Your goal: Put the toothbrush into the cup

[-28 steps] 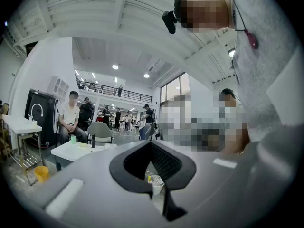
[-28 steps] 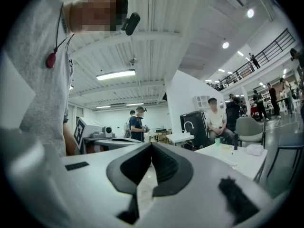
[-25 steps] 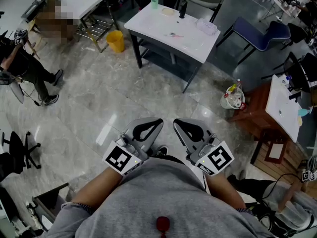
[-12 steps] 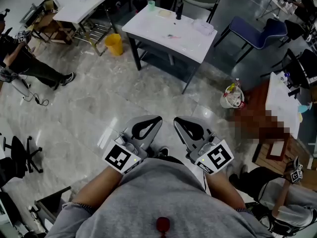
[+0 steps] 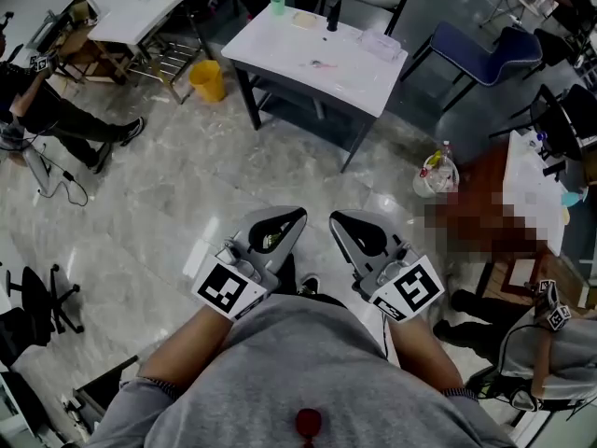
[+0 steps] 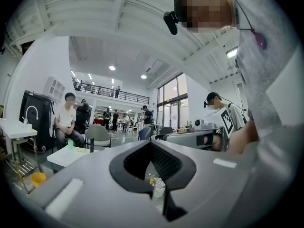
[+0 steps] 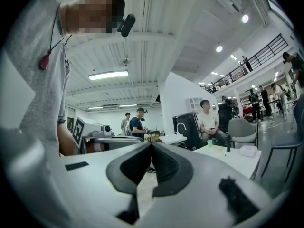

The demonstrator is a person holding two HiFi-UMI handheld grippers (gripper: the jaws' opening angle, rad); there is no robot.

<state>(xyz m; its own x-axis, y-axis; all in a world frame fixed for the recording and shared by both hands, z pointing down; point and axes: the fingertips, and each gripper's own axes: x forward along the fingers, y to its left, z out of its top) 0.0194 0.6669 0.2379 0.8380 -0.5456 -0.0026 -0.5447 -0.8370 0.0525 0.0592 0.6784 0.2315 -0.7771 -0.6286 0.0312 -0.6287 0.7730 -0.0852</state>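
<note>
A white table (image 5: 359, 75) stands far ahead across the floor. On it are a small green cup (image 5: 278, 5) at the far left corner and a thin pinkish toothbrush (image 5: 324, 63) lying near the middle. My left gripper (image 5: 299, 216) and right gripper (image 5: 335, 218) are held close to my torso, far from the table, both shut with nothing in them. The left gripper view shows its tips (image 6: 151, 143) meeting, with the cup (image 6: 70, 145) on the table (image 6: 64, 158) at the left. In the right gripper view the tips (image 7: 151, 144) also meet, and the cup (image 7: 209, 143) is small at the right.
A black bottle (image 5: 333, 14) and a white box (image 5: 383, 44) share the table. A yellow bin (image 5: 207, 79) stands at its left and a blue chair (image 5: 485, 49) at its right. A white bucket (image 5: 437, 181) sits on the floor. People stand and sit around the room.
Both grippers stay shut by my torso. The view has shifted a little, so the table sits slightly higher and the grippers slightly lower in the head view.
</note>
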